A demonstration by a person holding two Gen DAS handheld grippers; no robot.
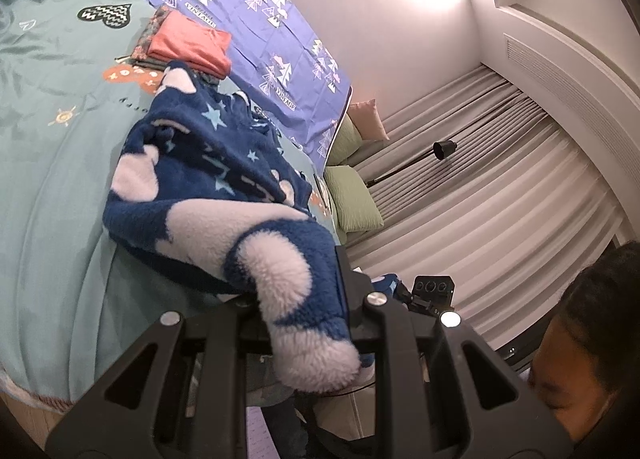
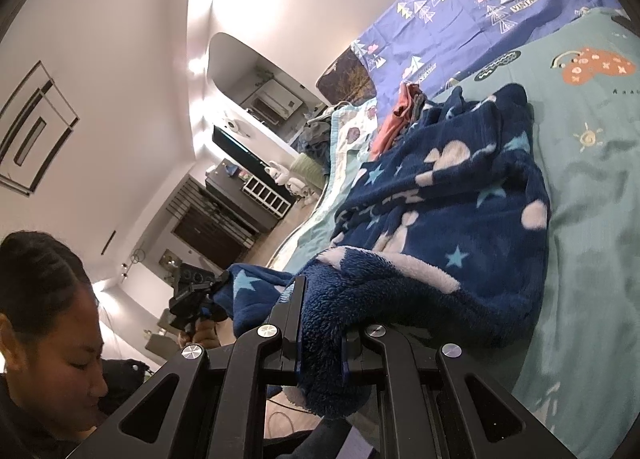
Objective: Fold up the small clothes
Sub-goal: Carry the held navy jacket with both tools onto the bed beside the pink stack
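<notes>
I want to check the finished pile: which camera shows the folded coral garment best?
The left wrist view: the folded coral garment lies flat on the stack, top face in full sight beyond the blue fleece garment. The right wrist view shows only a coral sliver, mostly hidden behind the fleece.

Right tool (image 2: 320, 335) clamps blue fleece garment (image 2: 448, 215) on bed (image 2: 592, 259).

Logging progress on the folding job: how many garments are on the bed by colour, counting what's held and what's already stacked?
Navy fleece garment, held by both the left gripper and the right gripper: 1
Coral folded garment: 1
Dark patterned folded garment under the coral one: 1, possibly more hidden
Total: 3
</notes>
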